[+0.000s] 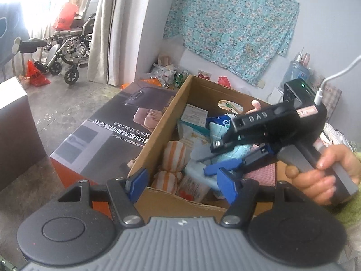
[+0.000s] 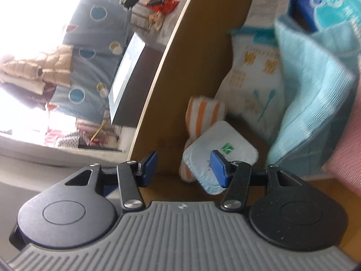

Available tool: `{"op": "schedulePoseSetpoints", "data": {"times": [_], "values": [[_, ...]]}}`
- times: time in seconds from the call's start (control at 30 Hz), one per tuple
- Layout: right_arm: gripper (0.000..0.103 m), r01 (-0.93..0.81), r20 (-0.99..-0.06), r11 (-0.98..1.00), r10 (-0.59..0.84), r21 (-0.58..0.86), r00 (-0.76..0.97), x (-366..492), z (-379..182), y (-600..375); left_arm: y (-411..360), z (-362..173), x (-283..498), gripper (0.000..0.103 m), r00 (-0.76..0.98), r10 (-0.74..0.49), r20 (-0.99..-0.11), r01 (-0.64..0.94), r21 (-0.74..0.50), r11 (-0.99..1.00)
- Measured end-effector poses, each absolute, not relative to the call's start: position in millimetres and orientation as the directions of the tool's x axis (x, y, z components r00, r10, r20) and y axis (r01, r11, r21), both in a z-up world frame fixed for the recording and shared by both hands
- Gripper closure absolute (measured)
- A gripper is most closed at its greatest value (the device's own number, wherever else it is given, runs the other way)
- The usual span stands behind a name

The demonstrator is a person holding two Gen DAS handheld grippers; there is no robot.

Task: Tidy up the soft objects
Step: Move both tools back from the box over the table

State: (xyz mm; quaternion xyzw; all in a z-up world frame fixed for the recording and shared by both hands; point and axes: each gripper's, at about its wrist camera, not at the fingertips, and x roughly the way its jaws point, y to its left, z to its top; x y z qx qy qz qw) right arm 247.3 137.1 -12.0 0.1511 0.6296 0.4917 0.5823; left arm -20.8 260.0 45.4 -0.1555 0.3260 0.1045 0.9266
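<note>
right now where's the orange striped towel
In the left wrist view, the orange striped towel lies inside the cardboard box, against its left wall, beside the light blue cloth.

Grey concrete floor [image 1: 67,103], pale wall [image 1: 327,11] w/ floral teal sheet [image 1: 230,27] hung on it. Cream curtain [image 1: 112,29], bright window [image 1: 27,4] glare, wheelchair [image 1: 67,52] near it.

Your cardboard box [image 1: 158,124] carries the soft things.
Along its left wall an orange-striped towel [image 1: 174,155] lies; a light blue cloth [image 2: 311,103] sits nearer its right side.
</note>
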Motion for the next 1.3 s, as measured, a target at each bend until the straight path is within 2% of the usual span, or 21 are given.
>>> {"op": "schedulePoseSetpoints", "data": {"times": [0.27, 0.43, 0.57, 0.7, 0.9, 1.1, 1.2, 1.3], "values": [[0.048, -0.425, -0.598, 0.461, 0.75, 0.779, -0.283, 227, 2, 137, 260, 47, -28, 0.03, 0.776, 0.11, -0.621, -0.304, -0.215, 0.928], [0.04, -0.426, -0.515, 0.396, 0.831, 0.813, -0.21, 227, 31, 89, 241, 54, -33, 0.015, 0.8, 0.101, -0.591, -0.259, -0.188, 0.947], [0.03, -0.436, -0.455, 0.365, 0.882, 0.823, -0.122, 224, 55, 22, 210, 64, -34, 0.008, 0.837, 0.036, -0.547, -0.162, -0.185, 0.969], [0.026, -0.462, -0.442, 0.41, 0.896, 0.786, 0.044, 214, 80, -70, 158, 72, -34, 0.002, 0.868, -0.109, -0.484, 0.022, -0.183, 0.983], [0.019, -0.453, -0.454, 0.569, 0.822, 0.686, 0.344, 185, 106, -212, 64, 75, -21, 0.002, 0.808, -0.346, -0.476, 0.313, -0.151, 0.938], [0.018, -0.325, -0.508, 0.682, 0.716, 0.655, 0.479, 156, 77, -310, -26, 51, -5, 0.002, 0.715, -0.476, -0.512, 0.485, -0.126, 0.865], [0.018, -0.271, -0.559, 0.744, 0.648, 0.611, 0.517, 141, 50, -340, -61, 29, 7, 0.004, 0.703, -0.46, -0.542, 0.504, -0.076, 0.86], [0.018, -0.234, -0.614, 0.791, 0.593, 0.565, 0.521, 130, 20, -351, -78, 7, 26, 0.018, 0.691, -0.426, -0.584, 0.503, -0.034, 0.863]]}}
